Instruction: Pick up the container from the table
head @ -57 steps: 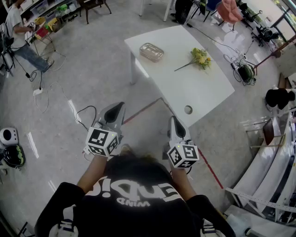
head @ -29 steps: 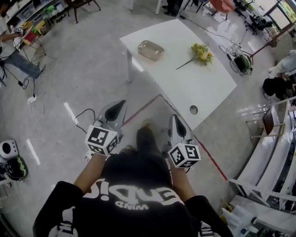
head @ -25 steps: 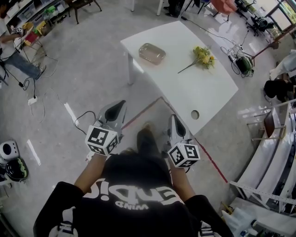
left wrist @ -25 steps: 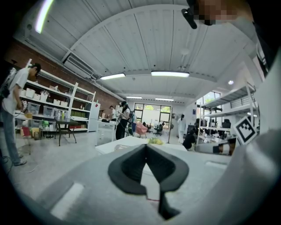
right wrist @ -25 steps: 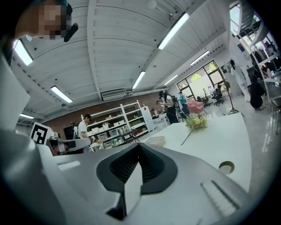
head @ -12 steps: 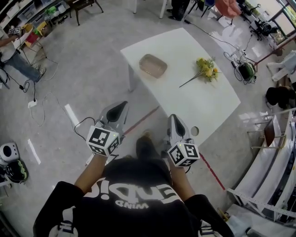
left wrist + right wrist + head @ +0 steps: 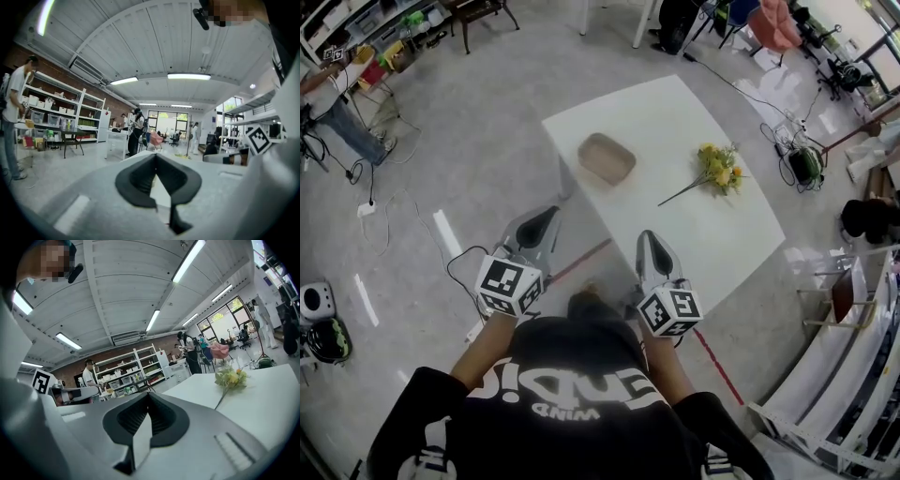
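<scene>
From my head view, the shallow tan rectangular container (image 7: 607,158) on the white rectangular table (image 7: 675,122) is too small for me to tell its contents. My right gripper (image 7: 649,246) covers part of the table's near edge. In the left gripper view, my left gripper (image 7: 156,164) blocks nearly all the table, and I cannot make out the container. My black shirt (image 7: 567,403) hides my legs; only one dark shoe tip (image 7: 592,304) shows.

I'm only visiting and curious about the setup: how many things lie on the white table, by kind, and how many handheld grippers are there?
Container: 1
Bunch of flowers: 1
Grippers: 2 (left gripper, right gripper)
Total: 4, of which 2 lie on the white table
</scene>
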`<state>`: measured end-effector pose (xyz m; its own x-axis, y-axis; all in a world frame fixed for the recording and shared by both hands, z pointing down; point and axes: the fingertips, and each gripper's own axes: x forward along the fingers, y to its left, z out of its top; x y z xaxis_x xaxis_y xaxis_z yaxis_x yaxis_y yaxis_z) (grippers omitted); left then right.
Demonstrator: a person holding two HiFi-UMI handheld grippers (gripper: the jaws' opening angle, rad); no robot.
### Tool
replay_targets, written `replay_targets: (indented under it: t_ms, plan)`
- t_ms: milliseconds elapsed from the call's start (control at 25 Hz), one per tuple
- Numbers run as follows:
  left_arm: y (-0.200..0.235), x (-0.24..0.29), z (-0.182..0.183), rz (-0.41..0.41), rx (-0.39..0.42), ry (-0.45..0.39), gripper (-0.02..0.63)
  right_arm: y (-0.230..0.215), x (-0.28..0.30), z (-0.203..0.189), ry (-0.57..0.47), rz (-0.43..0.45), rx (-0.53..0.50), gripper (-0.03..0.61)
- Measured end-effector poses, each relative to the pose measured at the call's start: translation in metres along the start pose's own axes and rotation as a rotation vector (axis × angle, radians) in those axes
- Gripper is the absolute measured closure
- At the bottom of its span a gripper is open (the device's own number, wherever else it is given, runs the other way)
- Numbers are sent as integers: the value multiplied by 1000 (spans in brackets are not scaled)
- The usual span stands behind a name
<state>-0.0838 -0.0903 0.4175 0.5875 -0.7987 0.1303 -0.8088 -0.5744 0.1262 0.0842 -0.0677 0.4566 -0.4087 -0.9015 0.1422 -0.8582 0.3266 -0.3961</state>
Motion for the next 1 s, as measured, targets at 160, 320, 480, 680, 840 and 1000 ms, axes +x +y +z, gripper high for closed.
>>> replay_targets:
  t_ms: [160, 320, 480, 680, 840, 1000]
  plan:
    - [-2, 28, 6, 16, 2, -7, 612, -26, 15, 11, 14, -5, -13, 577]
    - [1, 56, 8, 25, 10, -10, 612, -49, 29, 19, 20, -3, -18, 577]
    - [6, 81, 12, 29, 16, -10, 612, -65, 45, 27, 26, -3, -24, 577]
    - [17, 102, 15, 20, 10, -8, 612, -72, 64, 33, 22, 2, -33, 577]
    - [34, 112, 21, -4, 15, -1, 612, -68, 83, 35, 22, -27, -54, 577]
    - [45, 119, 25, -46, 23, 13, 612, -69, 96, 36, 8, -71, -43, 577]
